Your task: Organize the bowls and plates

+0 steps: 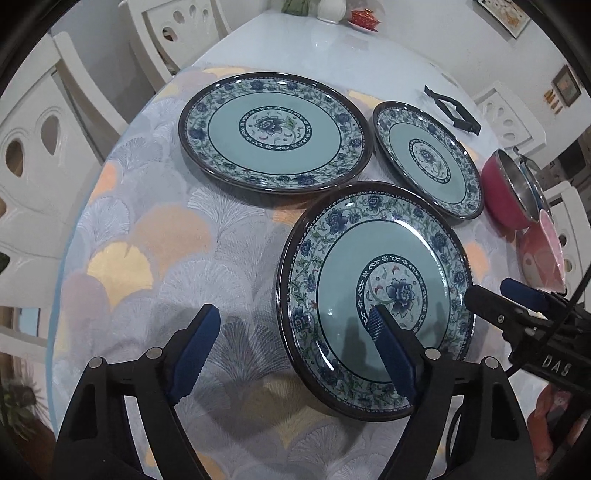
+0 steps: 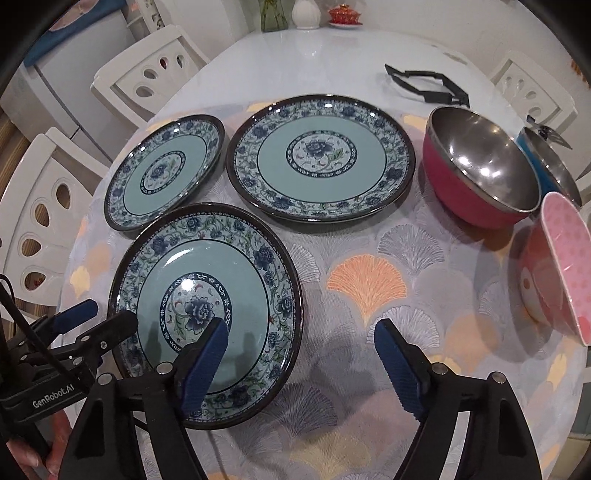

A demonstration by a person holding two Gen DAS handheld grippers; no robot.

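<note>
Three blue-green floral plates lie flat on the patterned cloth. The nearest plate [image 1: 369, 266] [image 2: 221, 266] sits between my two grippers. My left gripper [image 1: 291, 325] [image 2: 99, 317] is open and straddles this plate's left rim, one finger over the plate and one over the cloth. My right gripper [image 2: 301, 339] [image 1: 502, 291] is open astride the opposite rim in the same way. No pad presses on the plate. Behind it lie a far left plate [image 1: 273, 129] [image 2: 166, 170] and a second plate [image 1: 428, 158] [image 2: 321, 158] beside a red steel-lined bowl [image 1: 506, 195] [image 2: 476, 166].
A pink patterned bowl [image 2: 561, 266] [image 1: 543, 254] lies tipped at the right, with a blue steel bowl [image 2: 550, 166] behind the red one. A black folding tool [image 2: 424, 85] rests on the bare table beyond. White chairs [image 2: 147, 74] ring the round table; a vase [image 2: 306, 14] stands at its far edge.
</note>
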